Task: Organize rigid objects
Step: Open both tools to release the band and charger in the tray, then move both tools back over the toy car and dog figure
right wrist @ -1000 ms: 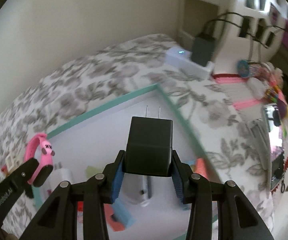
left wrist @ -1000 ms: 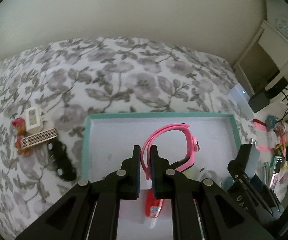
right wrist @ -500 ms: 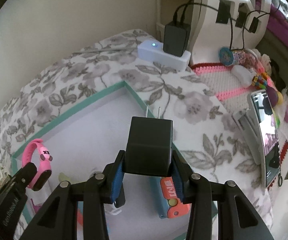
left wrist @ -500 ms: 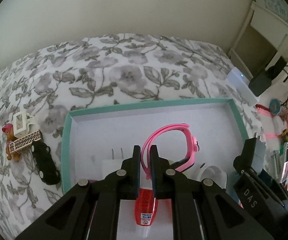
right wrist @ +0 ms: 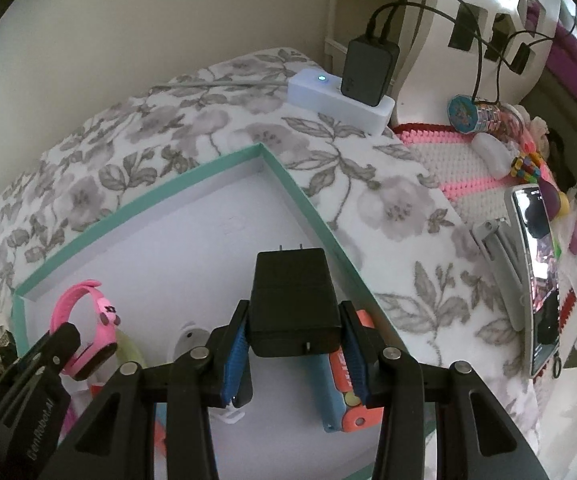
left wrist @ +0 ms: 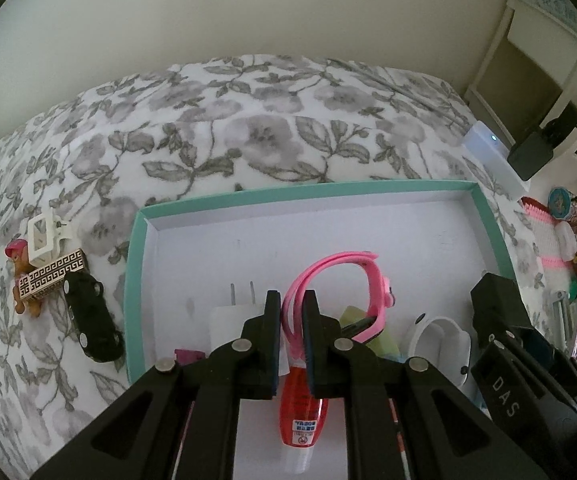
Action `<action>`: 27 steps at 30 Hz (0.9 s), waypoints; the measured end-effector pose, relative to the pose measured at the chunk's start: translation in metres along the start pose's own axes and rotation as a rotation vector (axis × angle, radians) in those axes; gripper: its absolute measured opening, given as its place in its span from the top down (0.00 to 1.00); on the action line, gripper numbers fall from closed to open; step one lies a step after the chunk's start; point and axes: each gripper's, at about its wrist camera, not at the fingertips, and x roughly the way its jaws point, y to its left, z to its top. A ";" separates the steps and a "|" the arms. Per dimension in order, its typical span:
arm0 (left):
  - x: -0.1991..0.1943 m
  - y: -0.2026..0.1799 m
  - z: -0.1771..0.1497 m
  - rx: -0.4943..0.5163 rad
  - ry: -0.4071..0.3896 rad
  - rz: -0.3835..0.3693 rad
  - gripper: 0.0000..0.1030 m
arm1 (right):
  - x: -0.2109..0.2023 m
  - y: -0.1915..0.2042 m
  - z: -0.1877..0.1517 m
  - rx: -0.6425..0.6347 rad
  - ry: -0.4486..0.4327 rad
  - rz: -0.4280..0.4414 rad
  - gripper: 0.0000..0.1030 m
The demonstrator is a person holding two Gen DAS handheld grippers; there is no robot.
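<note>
Over the teal tray (left wrist: 135,280), left gripper (left wrist: 290,300) pinches pink watch (left wrist: 372,280), right gripper (right wrist: 293,344) clamps black charger (right wrist: 293,304); contents below seem cluttered.

The bed (left wrist: 248,128) was covered by a white blanket printed with grey flowers and leaves. A teal-rimmed tray (left wrist: 492,232) lay on it, with a black toy car (left wrist: 92,320), a patterned box (left wrist: 50,278), a white clip (left wrist: 44,236) and a small figurine (left wrist: 16,256) grouped just left of the tray. A white power strip (right wrist: 340,100) lay beyond the tray's far right corner, and a crocheted mat (right wrist: 464,160) and a phone (right wrist: 540,272) lay well to the right.
</note>
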 end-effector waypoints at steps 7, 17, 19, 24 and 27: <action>-0.010 0.007 0.004 -0.028 -0.001 -0.012 0.66 | -0.007 0.004 0.003 -0.010 -0.018 0.004 0.55; -0.034 0.020 0.012 -0.084 -0.039 0.015 0.51 | -0.025 0.009 0.006 -0.027 -0.073 0.015 0.47; -0.035 0.027 0.012 -0.108 -0.041 0.031 0.46 | -0.025 0.011 0.005 -0.031 -0.073 0.020 0.42; -0.029 0.042 0.010 -0.142 -0.017 0.098 0.37 | -0.021 0.018 0.004 -0.054 -0.060 0.033 0.35; -0.024 0.052 0.007 -0.169 0.000 0.139 0.24 | -0.020 0.021 0.001 -0.069 -0.053 0.038 0.31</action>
